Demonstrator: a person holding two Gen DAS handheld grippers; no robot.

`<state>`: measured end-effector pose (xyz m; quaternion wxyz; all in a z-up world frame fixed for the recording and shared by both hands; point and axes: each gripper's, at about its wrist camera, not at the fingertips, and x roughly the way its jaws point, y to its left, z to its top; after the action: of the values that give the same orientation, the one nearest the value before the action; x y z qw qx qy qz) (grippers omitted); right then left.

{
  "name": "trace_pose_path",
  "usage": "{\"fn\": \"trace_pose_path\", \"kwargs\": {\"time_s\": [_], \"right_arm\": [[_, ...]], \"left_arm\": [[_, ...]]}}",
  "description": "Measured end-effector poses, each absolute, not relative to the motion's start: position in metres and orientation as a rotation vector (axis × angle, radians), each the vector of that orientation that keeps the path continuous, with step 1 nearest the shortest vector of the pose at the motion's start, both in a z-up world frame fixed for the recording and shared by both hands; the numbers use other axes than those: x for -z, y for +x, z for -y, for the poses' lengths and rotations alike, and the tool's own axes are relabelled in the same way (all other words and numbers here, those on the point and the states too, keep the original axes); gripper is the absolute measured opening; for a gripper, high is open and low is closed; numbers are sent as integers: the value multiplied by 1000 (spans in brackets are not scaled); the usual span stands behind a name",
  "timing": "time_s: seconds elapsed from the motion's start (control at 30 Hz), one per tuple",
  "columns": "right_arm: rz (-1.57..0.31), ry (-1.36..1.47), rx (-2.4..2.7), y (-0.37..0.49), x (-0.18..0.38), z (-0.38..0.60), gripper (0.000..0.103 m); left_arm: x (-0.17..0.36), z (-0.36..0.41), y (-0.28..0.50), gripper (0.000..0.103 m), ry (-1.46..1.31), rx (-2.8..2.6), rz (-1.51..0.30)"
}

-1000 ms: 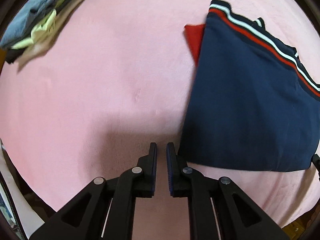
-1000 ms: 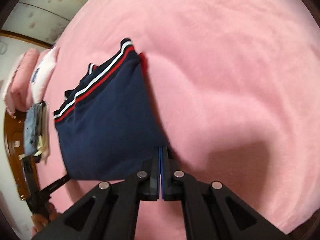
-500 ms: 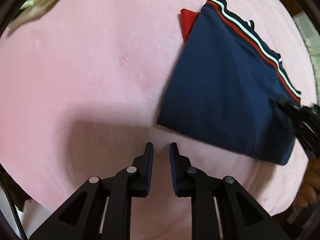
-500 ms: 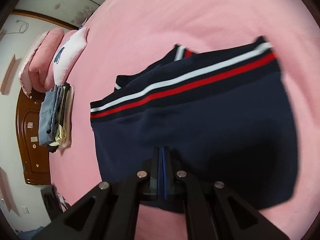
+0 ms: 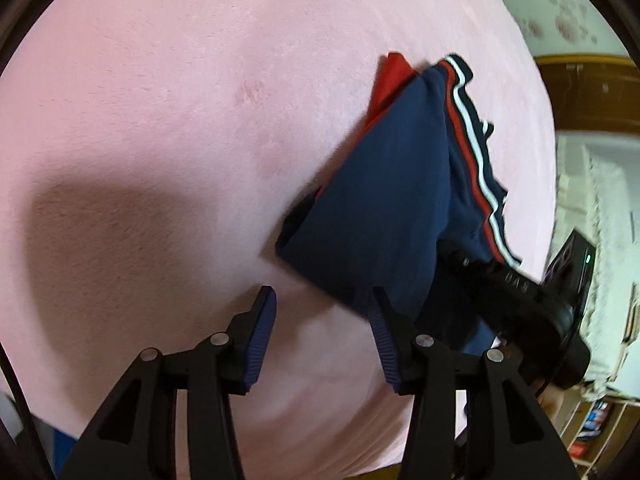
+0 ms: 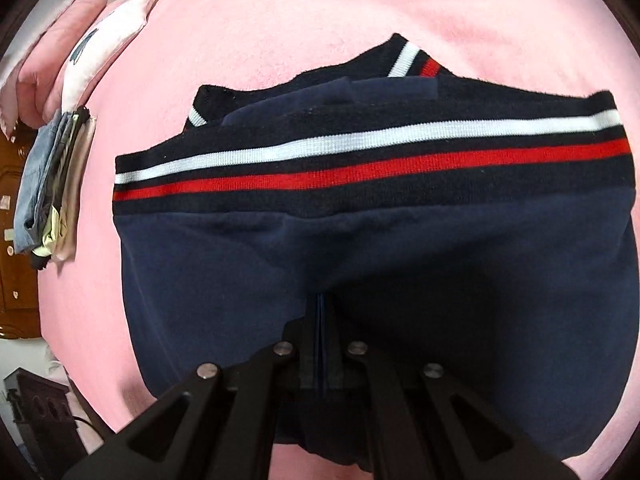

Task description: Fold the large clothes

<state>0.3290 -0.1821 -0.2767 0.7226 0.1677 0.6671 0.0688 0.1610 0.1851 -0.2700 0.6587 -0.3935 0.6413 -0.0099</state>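
Though unseen leftward, clothes pile [image 6: 52,188] rightward

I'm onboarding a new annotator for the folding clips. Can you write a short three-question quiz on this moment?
1. True or false: the left gripper has its jaws apart.
2. Which stripe colours run along the band of the navy garment? A) white and red B) yellow and green C) grey only
3. Fill in: the stack of folded clothes lies on the ____ blanket.

Key: 1 true, and they have just been opening, with only bare blanket between the pads; 2 A; 3 pink.
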Motion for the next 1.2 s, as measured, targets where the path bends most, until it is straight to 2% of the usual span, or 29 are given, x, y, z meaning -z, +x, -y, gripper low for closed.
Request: {"fn": "trace_pose_path", "kwargs": {"time_s": [0.13,0.23,0.5,0.6,0.67,0.83,1.0,1.2], "right_arm": [[-1466,383,-177,328,279,185,0],[-1467,401,-197,328,280,186,0],[-1465,419,-205,327,280,191,0],[-1445,364,-208,324,277,185,0],[-1438,325,-209,328,276,173,0],[-1414,212,-218,325,270,161,0],[-1401,172,-216,325,268,156,0],[-1397,188,-208,325,268,154,0]], "left_arm": [[286,-180,173,46,-967,27,-1384],[263,-180,179,46,-986,12,-1356],[270,-172,195,48,-1008,-52,-1311],[274,-156,202,37,-981,-56,-1268],[273,-149,206,35,-936,-66,-1267],[257,-135,208,20,-809,-104,-1222],[237,-122,208,16,-667,-82,-1188],[231,-122,211,15,-655,-67,-1196]]}}
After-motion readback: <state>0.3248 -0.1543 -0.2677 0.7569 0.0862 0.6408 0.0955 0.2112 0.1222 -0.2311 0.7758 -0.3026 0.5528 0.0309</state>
